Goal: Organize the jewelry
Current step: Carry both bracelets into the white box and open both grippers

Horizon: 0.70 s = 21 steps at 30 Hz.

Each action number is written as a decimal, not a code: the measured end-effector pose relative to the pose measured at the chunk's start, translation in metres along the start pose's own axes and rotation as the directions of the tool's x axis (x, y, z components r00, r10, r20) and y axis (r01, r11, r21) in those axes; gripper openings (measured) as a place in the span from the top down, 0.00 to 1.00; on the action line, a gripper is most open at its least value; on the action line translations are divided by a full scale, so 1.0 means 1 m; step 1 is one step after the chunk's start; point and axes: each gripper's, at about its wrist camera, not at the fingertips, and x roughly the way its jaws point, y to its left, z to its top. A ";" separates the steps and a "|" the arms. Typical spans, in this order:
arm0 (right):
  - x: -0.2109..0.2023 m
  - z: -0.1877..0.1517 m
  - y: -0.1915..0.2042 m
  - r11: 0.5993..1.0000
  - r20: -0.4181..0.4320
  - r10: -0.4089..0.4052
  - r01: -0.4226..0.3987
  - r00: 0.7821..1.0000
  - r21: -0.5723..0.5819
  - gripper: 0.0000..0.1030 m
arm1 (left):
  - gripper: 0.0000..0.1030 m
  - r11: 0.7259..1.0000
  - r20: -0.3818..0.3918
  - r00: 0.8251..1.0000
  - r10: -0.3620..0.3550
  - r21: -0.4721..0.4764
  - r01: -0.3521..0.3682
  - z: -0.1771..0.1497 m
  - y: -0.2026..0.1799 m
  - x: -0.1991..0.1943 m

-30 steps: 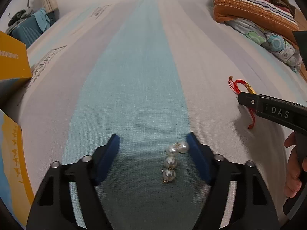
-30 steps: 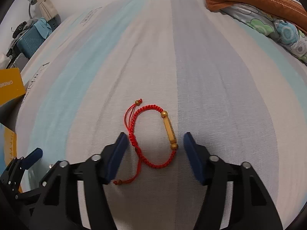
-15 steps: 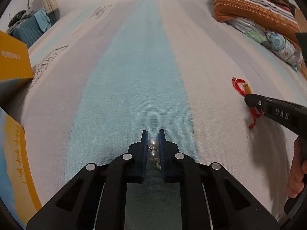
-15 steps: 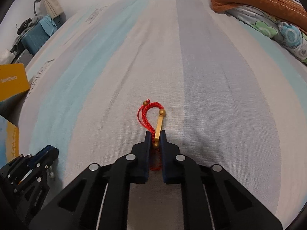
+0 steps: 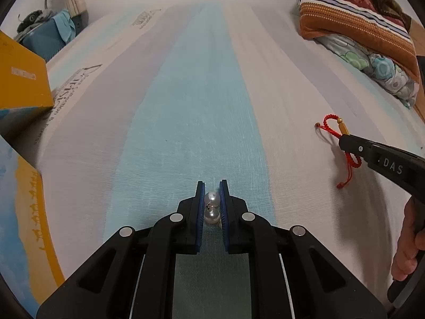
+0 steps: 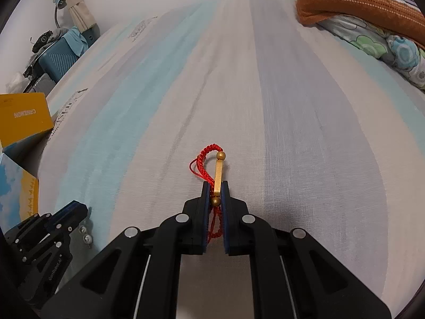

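Observation:
My left gripper (image 5: 212,190) is shut on a pearl earring (image 5: 211,207), a short string of white pearls with a small gold fitting, low over the blue stripe of the bed sheet (image 5: 196,101). My right gripper (image 6: 215,188) is shut on a red braided cord bracelet (image 6: 208,156) with a gold bar (image 6: 218,176) and gold beads; the cord loops out ahead of the fingers. In the left wrist view the right gripper (image 5: 342,139) is at the right, holding the red bracelet (image 5: 330,122). In the right wrist view the left gripper (image 6: 77,208) is at the lower left with pearls (image 6: 86,235) beneath it.
A yellow box (image 5: 21,79) stands at the left edge of the bed, also in the right wrist view (image 6: 25,118). A blue and yellow box (image 5: 24,226) lies nearer on the left. Folded striped and floral bedding (image 5: 358,26) is piled at the far right. A blue suitcase (image 6: 59,55) stands beyond the bed.
Both grippers closed from wide open, the left onto the pearl earring and the right onto the red bracelet. Since half a second ago both have stayed shut and lifted slightly.

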 end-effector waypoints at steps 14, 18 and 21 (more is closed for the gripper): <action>-0.031 0.001 0.013 1.000 0.045 0.001 -0.001 0.999 -0.016 0.93 | 0.90 1.000 0.045 0.999 0.006 -0.012 -0.005 0.002 0.004 -0.036; -0.043 -0.001 0.021 1.000 0.057 0.001 0.001 0.998 -0.026 0.93 | 0.90 1.000 0.055 0.998 0.010 -0.022 -0.008 0.001 0.007 -0.049; -0.053 -0.002 0.028 0.999 0.069 -0.002 0.004 0.998 -0.032 0.93 | 0.90 0.999 0.066 0.998 0.019 -0.032 -0.016 0.001 0.011 -0.062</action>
